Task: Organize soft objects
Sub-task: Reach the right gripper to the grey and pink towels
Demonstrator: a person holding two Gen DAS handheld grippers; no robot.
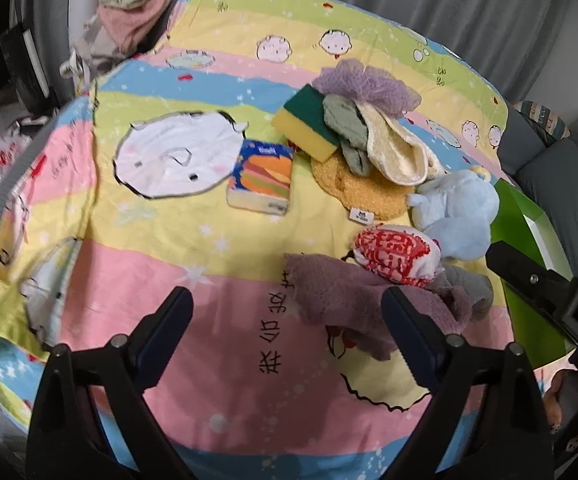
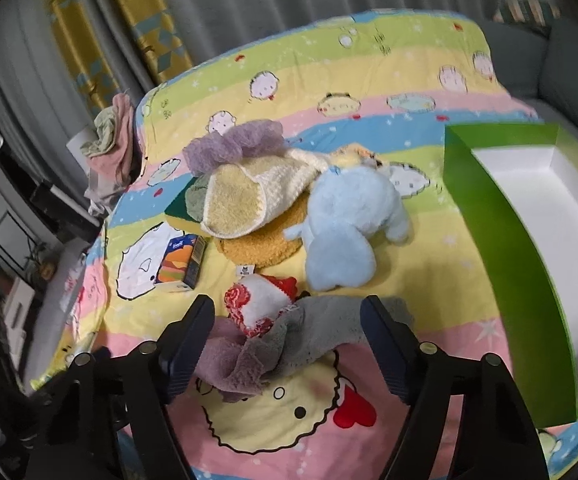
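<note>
Soft items lie on a striped cartoon blanket (image 1: pixel 209 264): a mauve towel (image 1: pixel 337 296), a grey cloth (image 2: pixel 329 320), a red-and-white cloth (image 1: pixel 395 254), a light blue plush toy (image 1: pixel 455 212), a cream towel (image 1: pixel 399 148), a round orange mat (image 1: pixel 361 188), a purple bath pouf (image 1: pixel 365 82), a green rag (image 1: pixel 345 128) and a yellow-green sponge (image 1: pixel 305 122). My left gripper (image 1: pixel 287 310) is open and empty above the blanket, left of the mauve towel. My right gripper (image 2: pixel 287 318) is open and empty, its jaws standing either side of the grey cloth and mauve towel (image 2: pixel 229 364).
A green box with a white inside (image 2: pixel 529 248) stands open at the blanket's right edge. A tissue pack (image 1: pixel 263 176) lies mid-blanket. A pile of pink and green cloths (image 1: pixel 141 4) sits beyond the far left corner. Grey curtains hang behind. A grey sofa (image 1: pixel 569 168) is right.
</note>
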